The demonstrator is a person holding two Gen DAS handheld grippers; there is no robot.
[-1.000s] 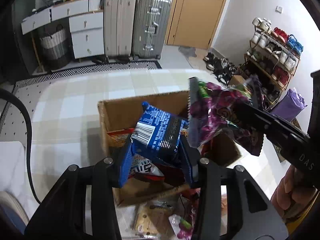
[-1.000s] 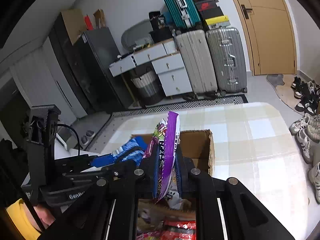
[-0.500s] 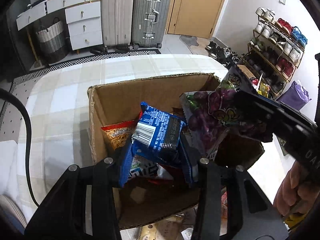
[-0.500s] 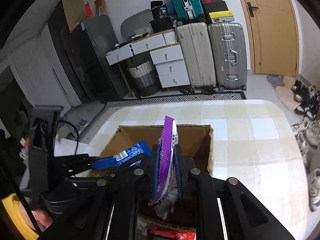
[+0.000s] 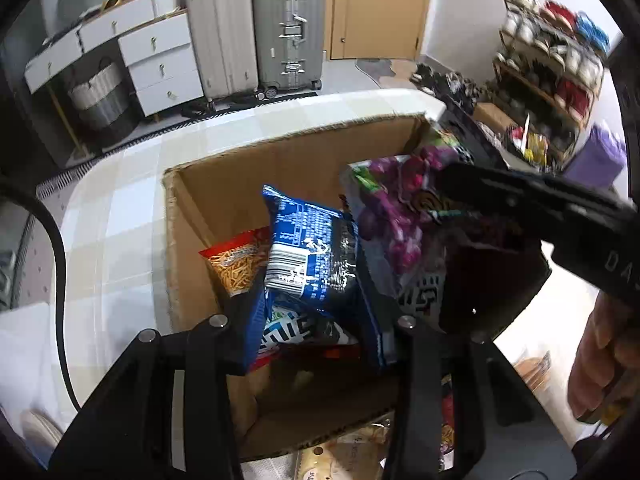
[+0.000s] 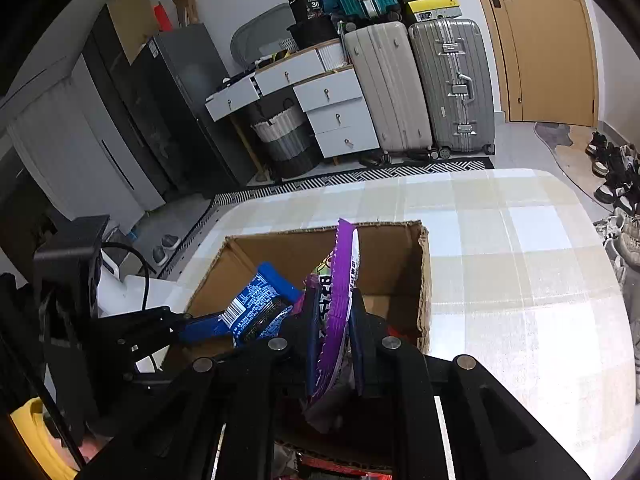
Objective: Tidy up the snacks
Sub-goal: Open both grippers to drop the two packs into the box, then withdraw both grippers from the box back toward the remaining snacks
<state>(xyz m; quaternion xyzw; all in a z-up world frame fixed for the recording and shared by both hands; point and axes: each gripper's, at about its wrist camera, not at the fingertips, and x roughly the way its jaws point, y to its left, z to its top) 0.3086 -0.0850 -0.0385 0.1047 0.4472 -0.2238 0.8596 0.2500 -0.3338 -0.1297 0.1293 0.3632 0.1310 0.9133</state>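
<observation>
My left claw [image 5: 316, 320] is clamped on a blue snack packet [image 5: 310, 256], its two blue pads pinching the packet's lower sides, so the jaws stand at a narrow gap with the bag between them. The packet hangs over the open cardboard box [image 5: 280, 168], which sits on the checked desk [image 5: 112, 216]. My right claw [image 6: 336, 344] is closed tight on a purple snack bag [image 6: 340, 292], gripping it flat near the serrated seal edge so the bag stands on edge above the same box. In the left wrist view that purple bag [image 5: 396, 216] hangs just beside the blue packet, over the right half of the box.

Inside the box an orange bag of crispy sticks [image 5: 236, 260] leans against the left wall, and more packets lie beneath.

Both bags look light, air-filled and crinkly, with glossy film that I judge to be slippery. The contents are probably brittle, so squeezing the puffed middle risks crushing them or popping the bag. The flat sealed edge, where my right claw holds, is the safer purchase; my left grip across the body seems more likely to slide. Lowered close to the packets below, each bag should drop softly and settle without bouncing out.
</observation>
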